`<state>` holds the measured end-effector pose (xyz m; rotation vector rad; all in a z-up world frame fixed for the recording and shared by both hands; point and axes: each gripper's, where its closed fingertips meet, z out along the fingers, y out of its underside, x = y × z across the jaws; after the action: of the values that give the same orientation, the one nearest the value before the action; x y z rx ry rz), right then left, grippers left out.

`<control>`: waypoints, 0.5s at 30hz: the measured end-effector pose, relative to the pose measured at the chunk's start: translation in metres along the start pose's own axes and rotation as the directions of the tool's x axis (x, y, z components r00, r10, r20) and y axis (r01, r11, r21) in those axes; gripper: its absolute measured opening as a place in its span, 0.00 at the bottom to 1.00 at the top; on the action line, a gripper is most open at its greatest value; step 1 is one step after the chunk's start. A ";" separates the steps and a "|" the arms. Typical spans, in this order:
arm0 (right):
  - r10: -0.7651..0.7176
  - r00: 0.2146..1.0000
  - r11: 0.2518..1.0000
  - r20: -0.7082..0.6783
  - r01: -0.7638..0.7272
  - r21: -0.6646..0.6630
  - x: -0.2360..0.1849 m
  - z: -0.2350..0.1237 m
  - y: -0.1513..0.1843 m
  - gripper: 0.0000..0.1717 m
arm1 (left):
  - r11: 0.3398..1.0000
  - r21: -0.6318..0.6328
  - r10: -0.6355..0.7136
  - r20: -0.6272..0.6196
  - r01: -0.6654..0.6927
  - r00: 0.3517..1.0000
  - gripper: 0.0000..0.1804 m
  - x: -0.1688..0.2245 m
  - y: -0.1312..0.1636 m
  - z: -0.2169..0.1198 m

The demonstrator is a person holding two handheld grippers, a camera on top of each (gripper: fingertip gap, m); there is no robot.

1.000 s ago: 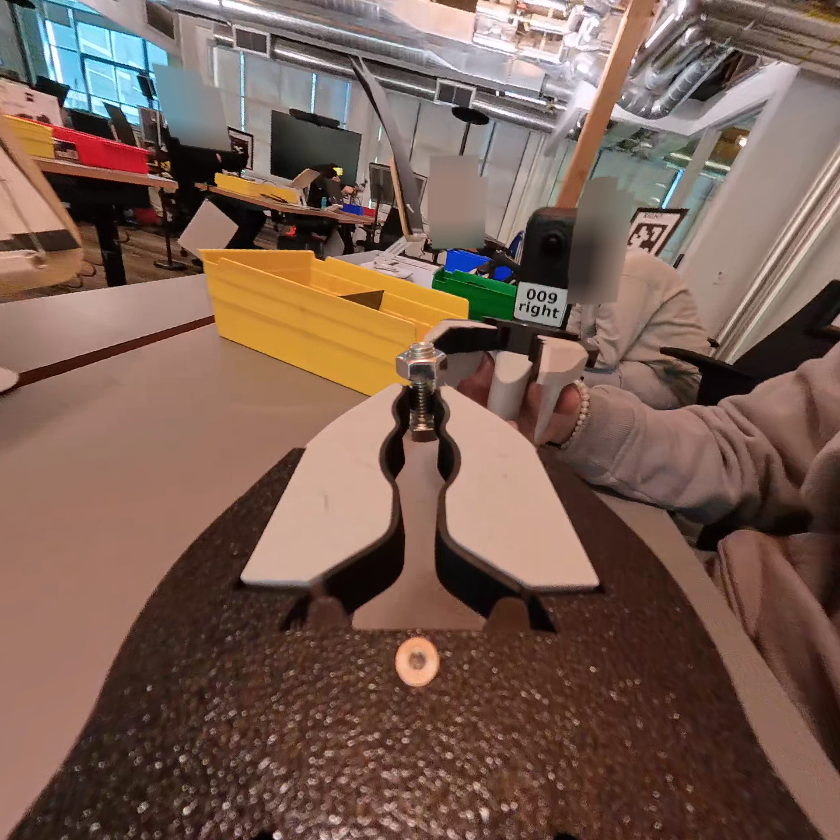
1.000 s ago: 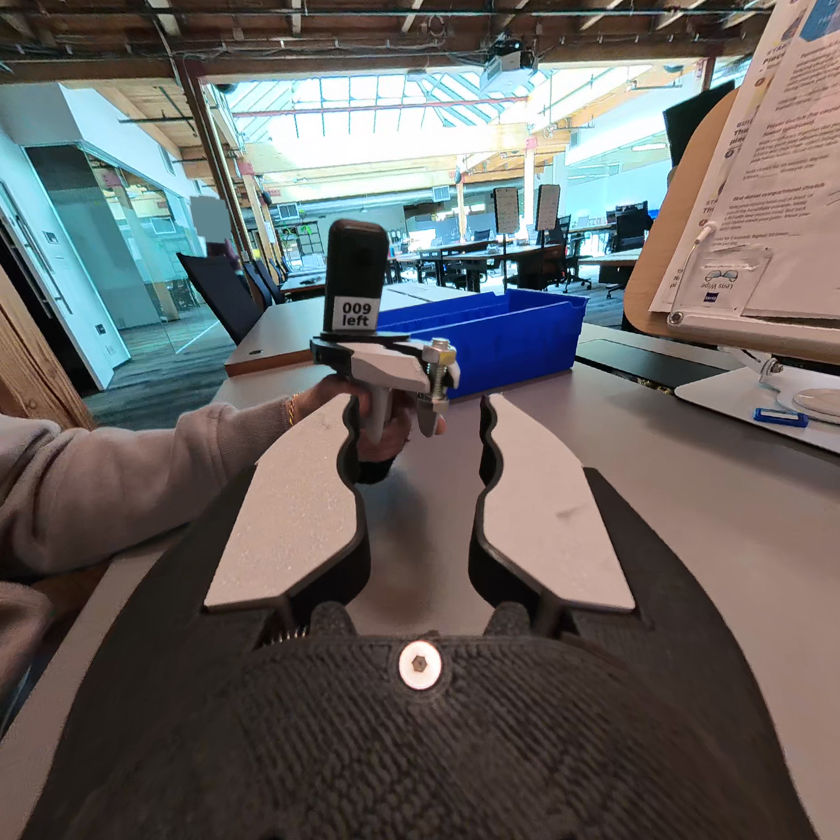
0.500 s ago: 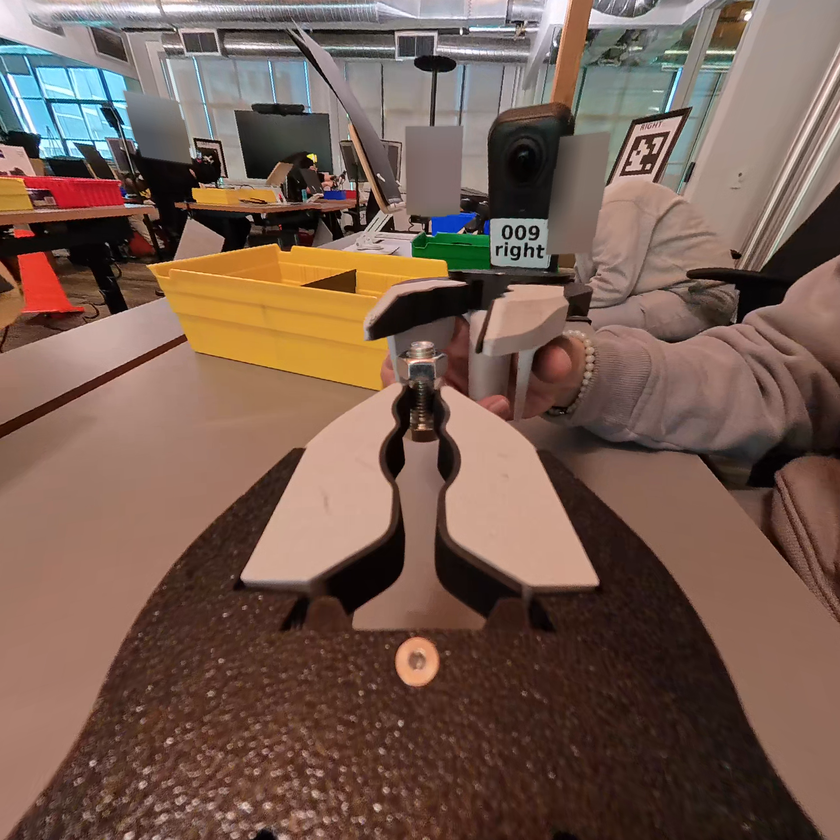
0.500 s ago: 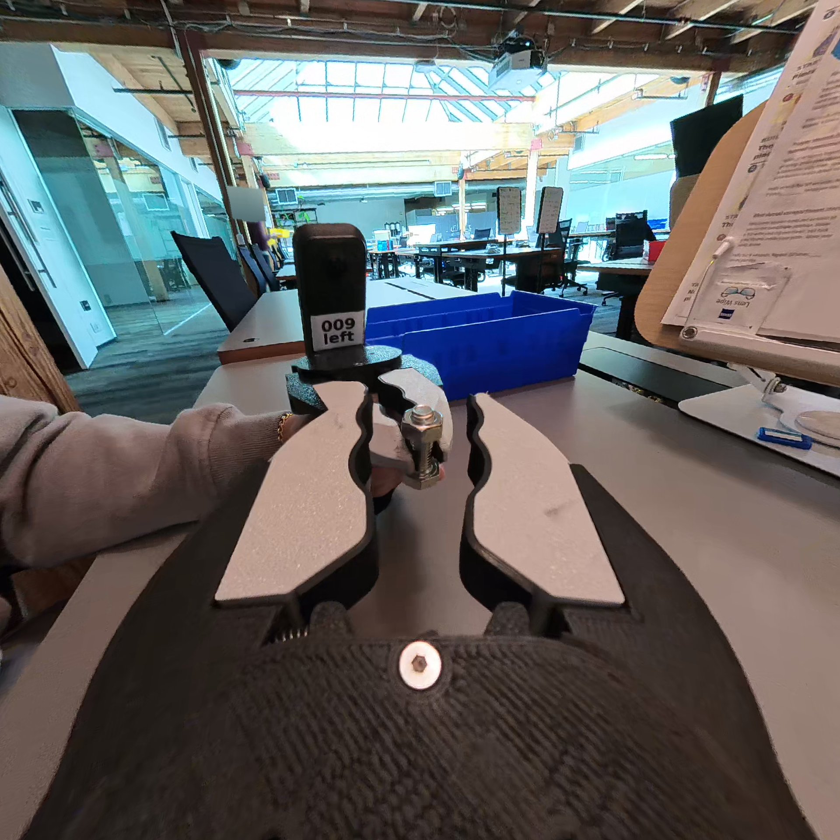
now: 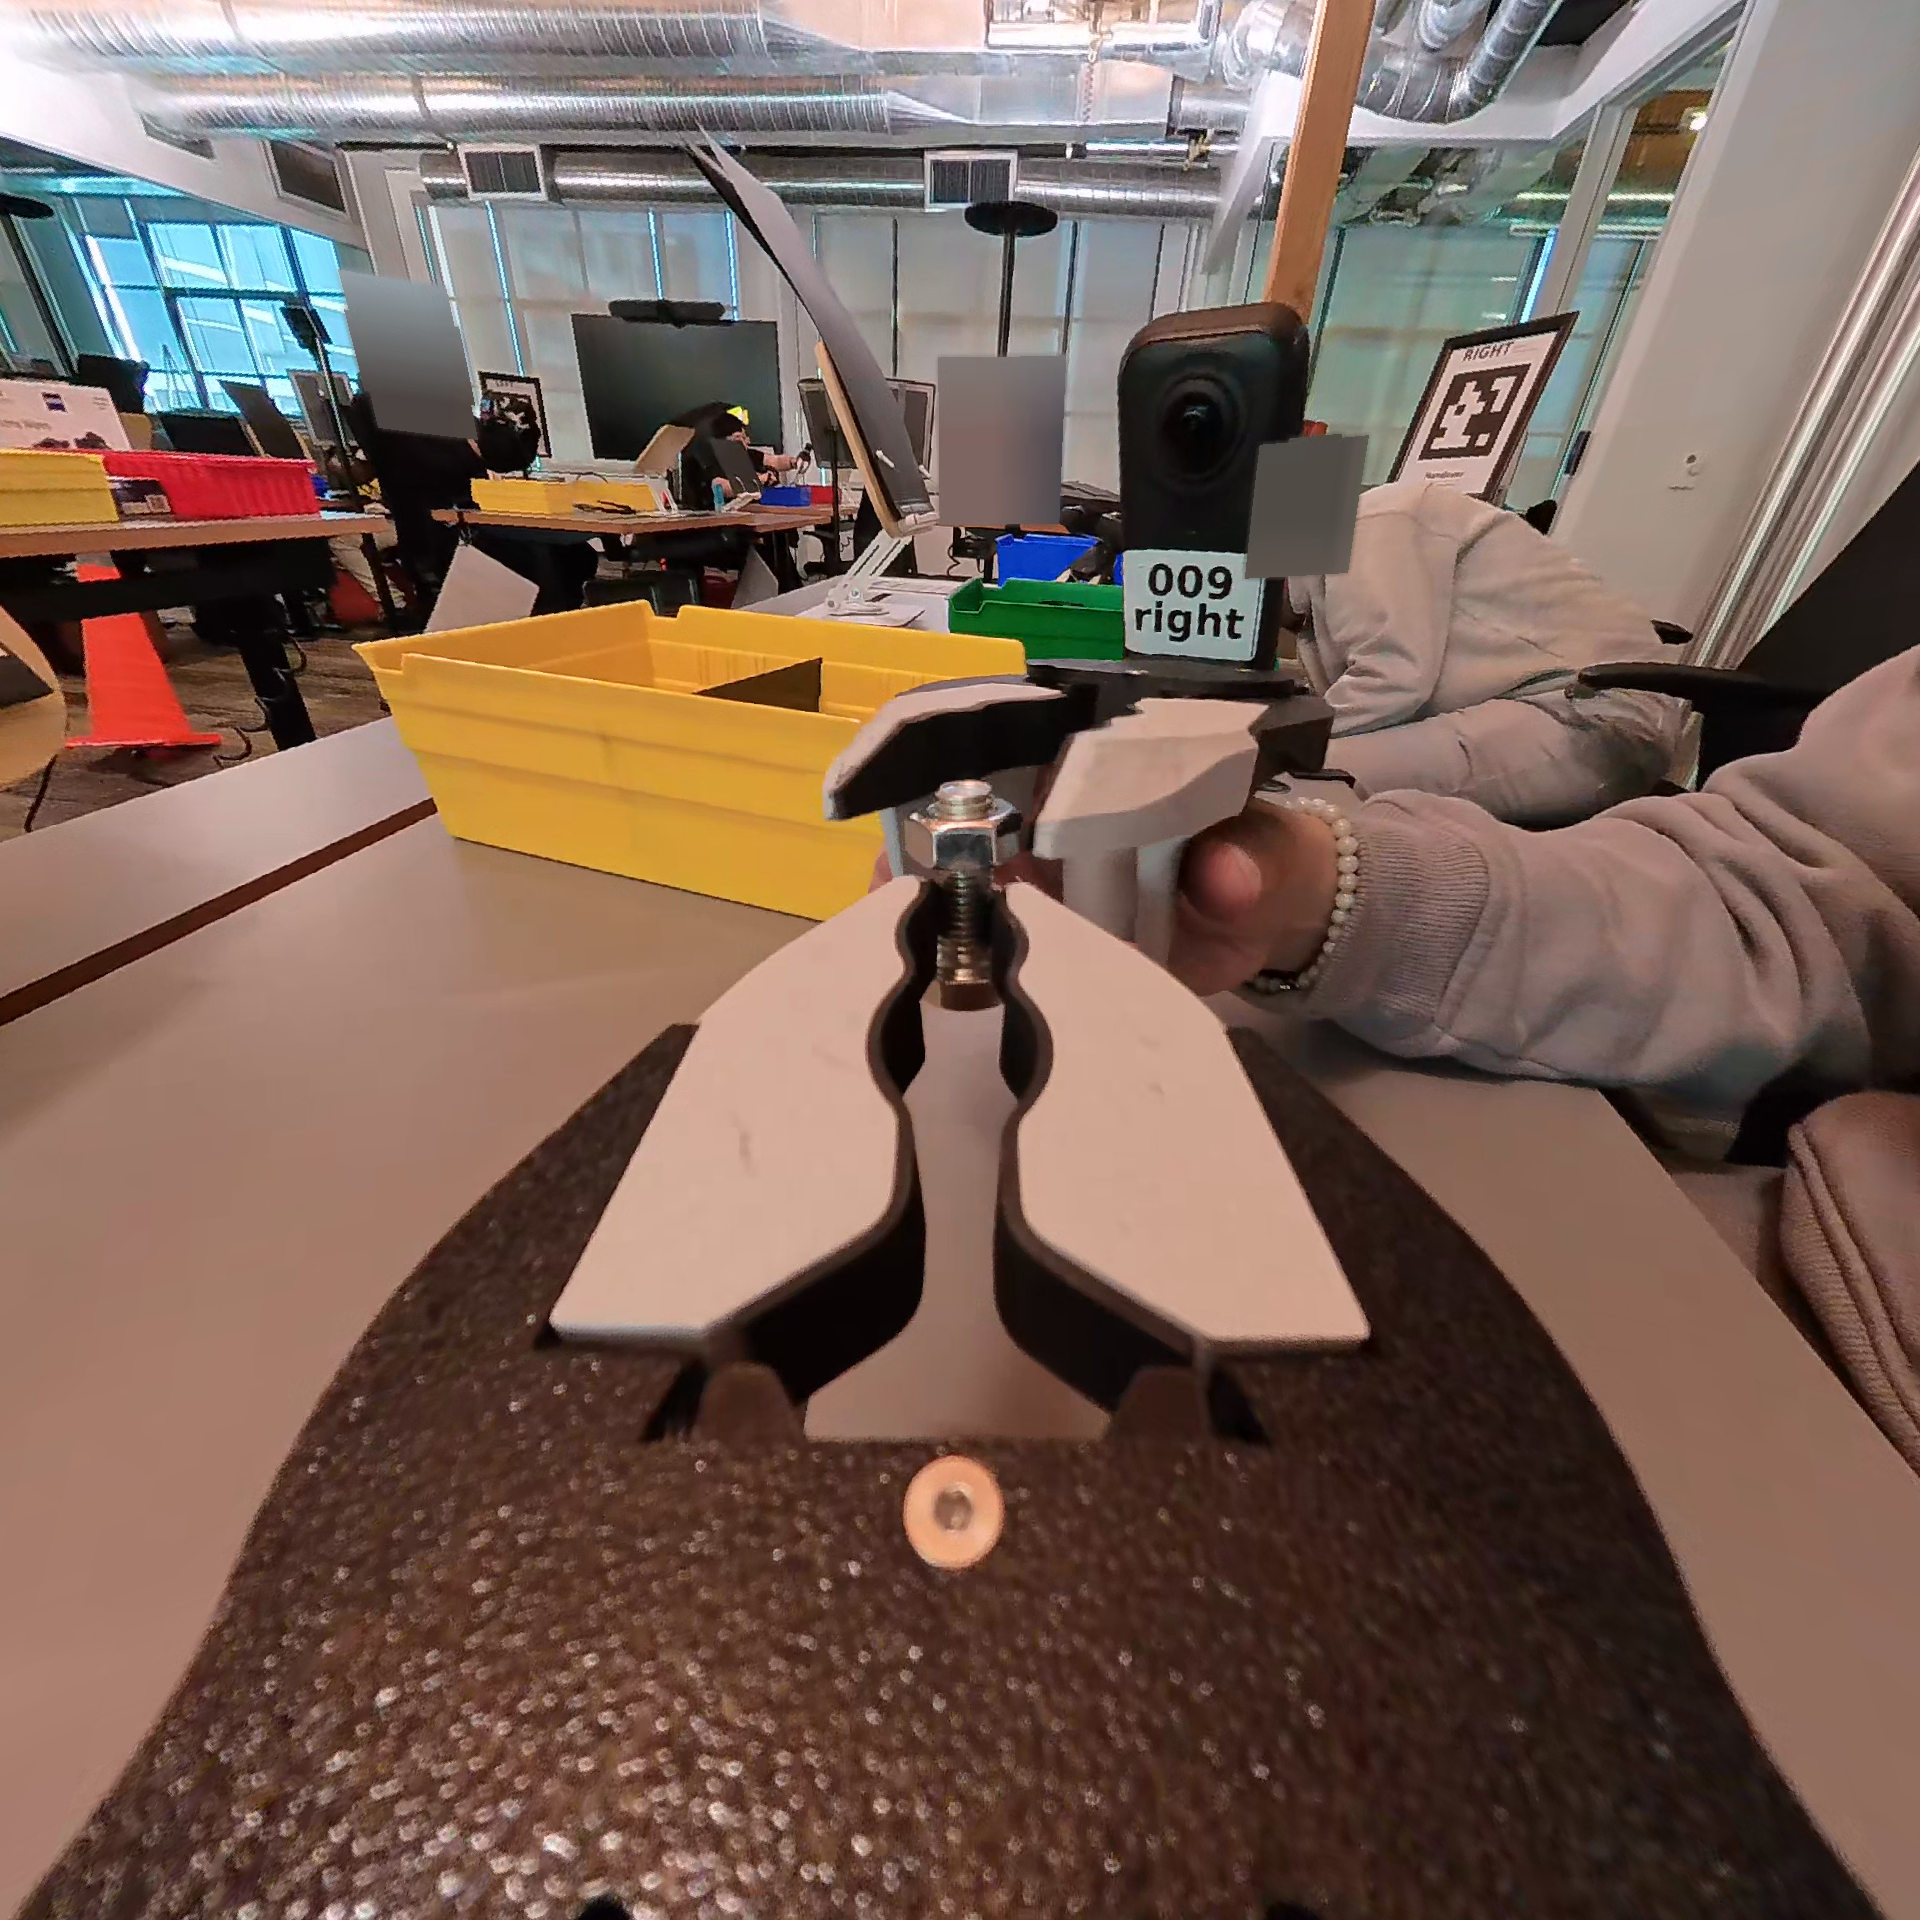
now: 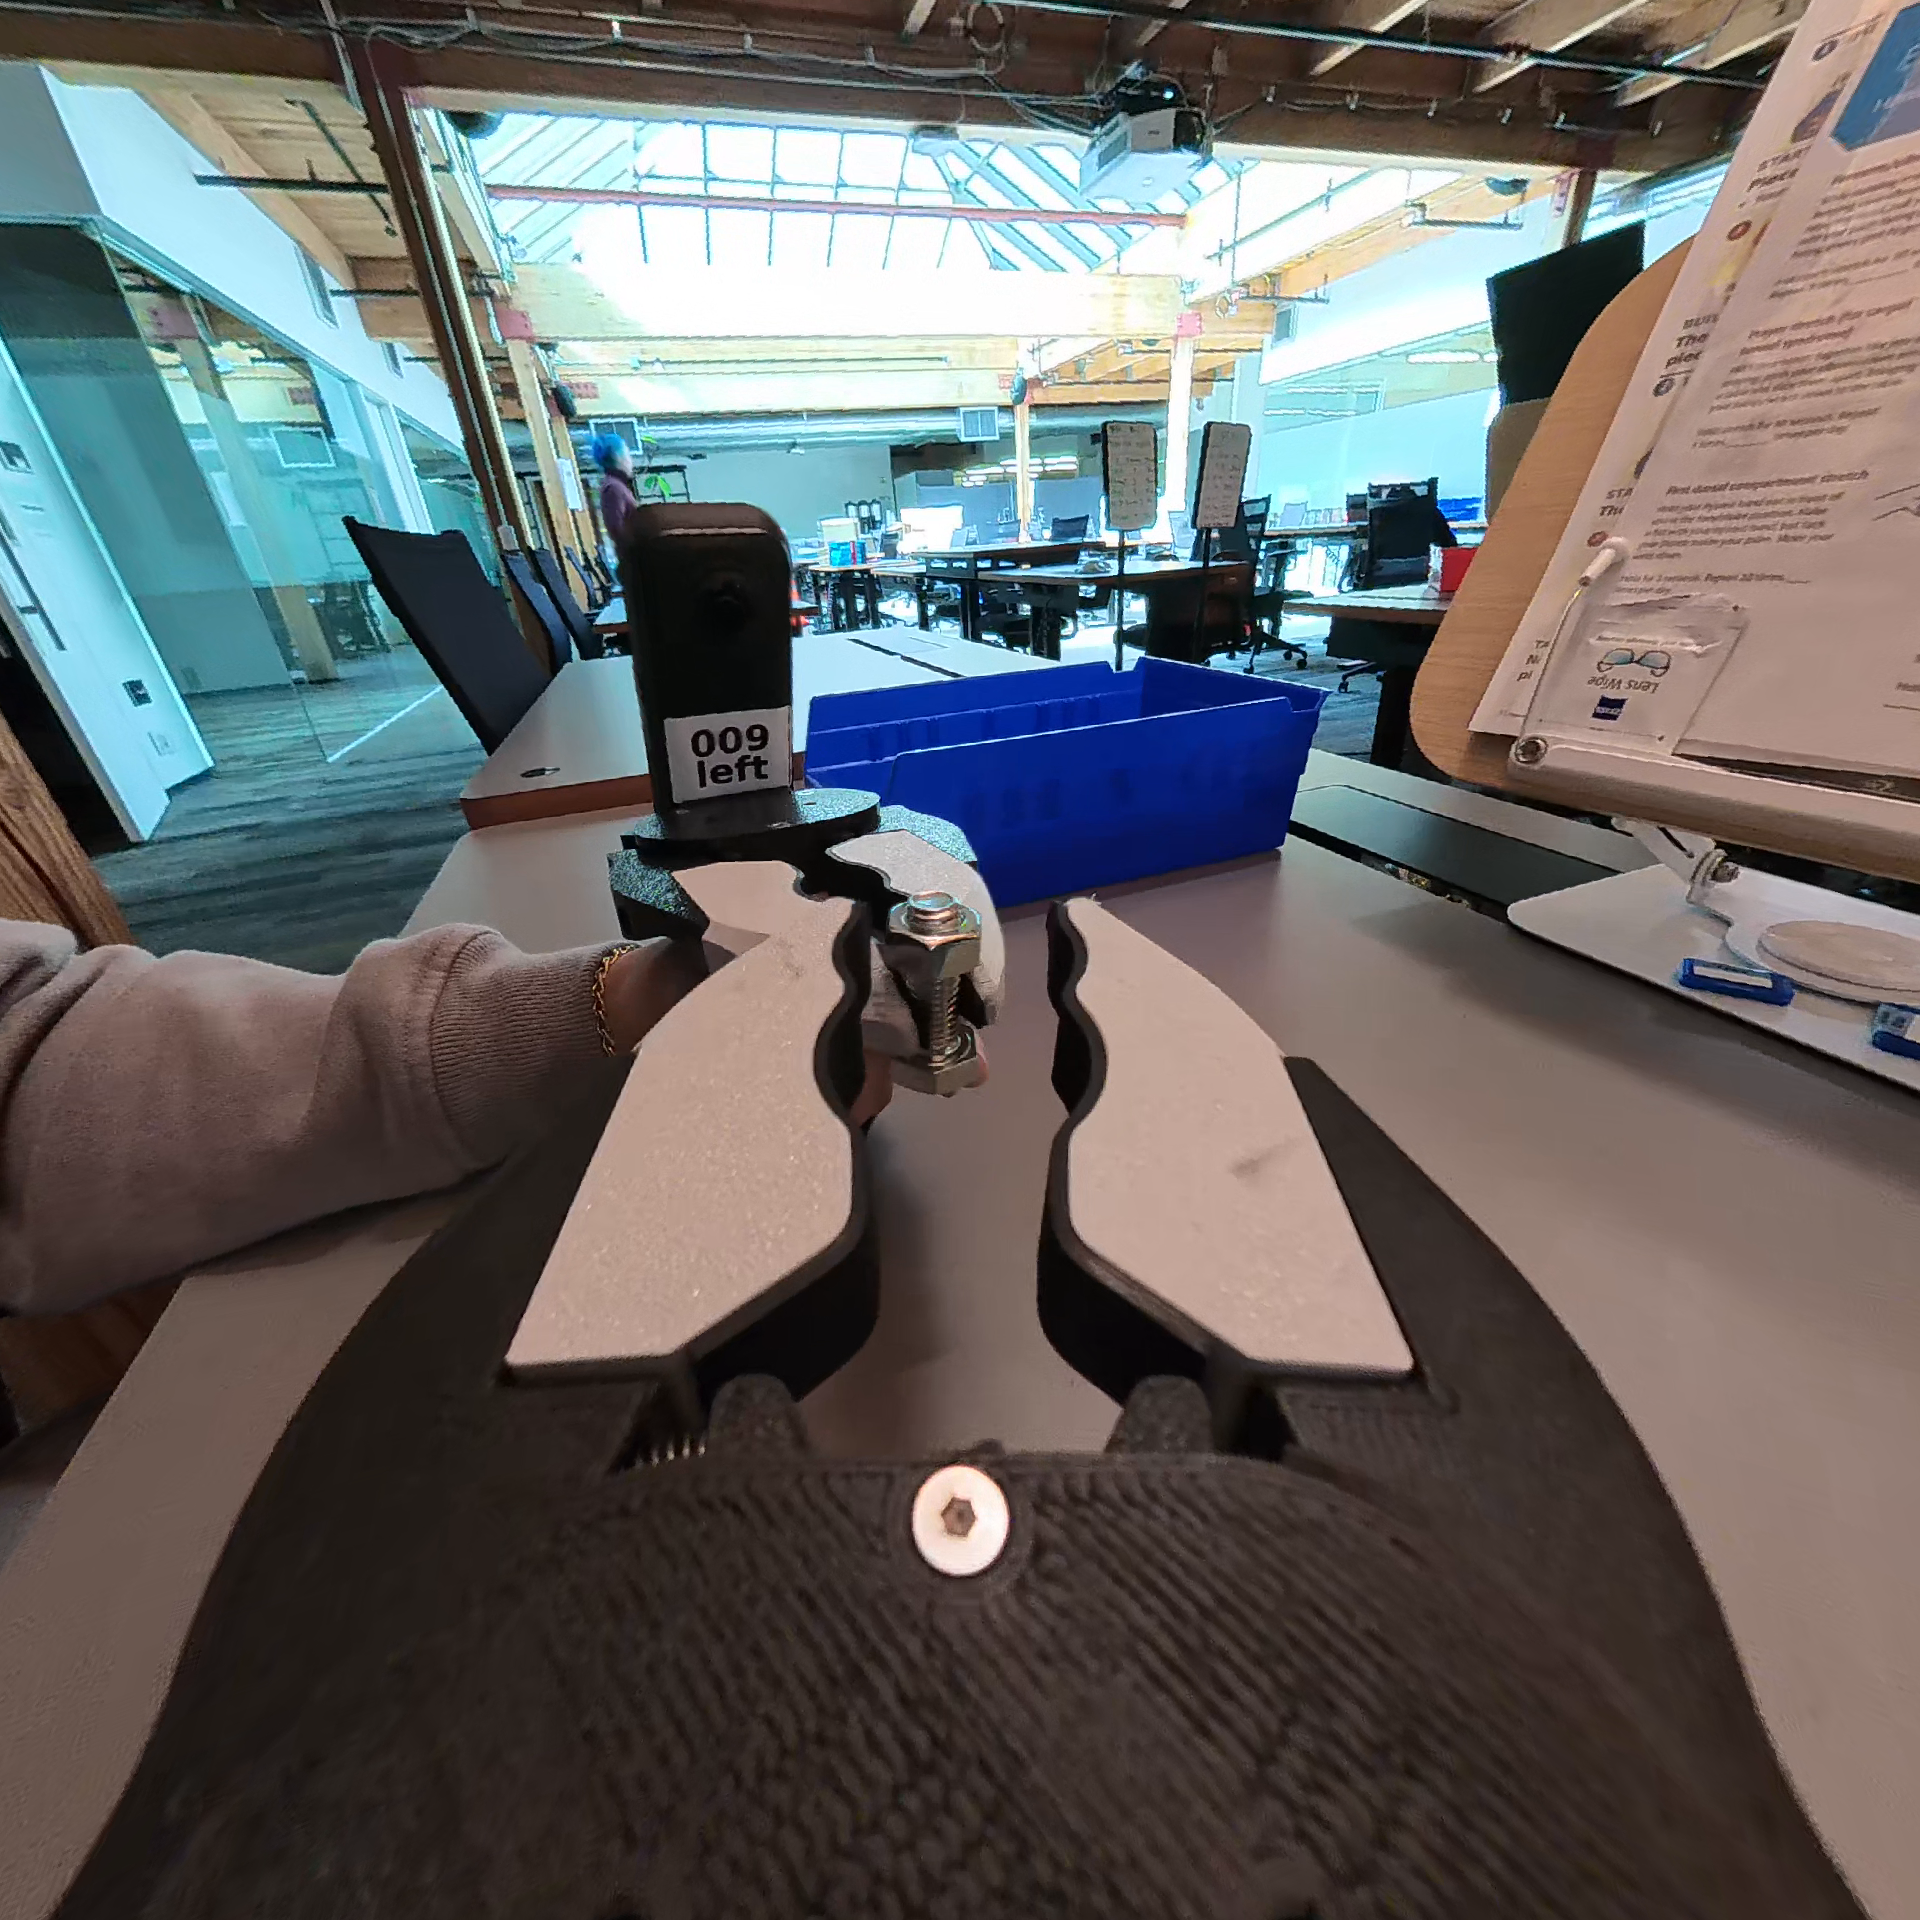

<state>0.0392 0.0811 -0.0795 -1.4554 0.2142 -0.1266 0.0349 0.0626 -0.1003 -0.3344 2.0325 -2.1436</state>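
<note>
My left tongs (image 5: 961,935) clamped on bolt (image 5: 964,914) with nut (image 5: 961,836); right tongs (image 6: 951,997) apart around nut, over worktop (image 5: 312,1039).

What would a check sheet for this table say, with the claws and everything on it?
Surface: grey table, with a brown stripe at its left.
Job's things: a silver bolt standing upright with a nut near its top.
Clutter: yellow bin; blue bin; a board with papers on a stand.
Grippers: left claw is shut on the bolt's threads below the nut. Right claw is open, with the nut between its fingers; the right finger is clear of it.
Cables: nothing seen.
Surroundings: open office with desks, chairs, an orange cone and a seated person.
</note>
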 end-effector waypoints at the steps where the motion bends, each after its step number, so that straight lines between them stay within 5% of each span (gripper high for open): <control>1: 0.003 1.000 1.000 -0.003 -0.003 -0.003 0.001 0.000 0.000 0.19 | 1.000 0.000 0.002 0.000 -0.002 1.000 0.05 0.000 0.000 0.000; 10: 0.071 0.988 0.997 -0.137 -0.069 0.015 0.032 -0.013 -0.001 0.20 | 0.999 0.037 0.000 0.041 -0.001 0.999 0.05 -0.009 -0.009 -0.010; 15: 0.040 0.999 0.999 0.000 -0.040 0.019 0.007 -0.007 -0.004 0.25 | 1.000 0.018 0.019 0.056 -0.020 0.998 0.05 -0.009 -0.006 -0.007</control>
<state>0.0446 0.0721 -0.0767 -1.4319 0.2413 -0.0961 0.0414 0.0725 -0.0946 -0.3655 1.9770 -2.1158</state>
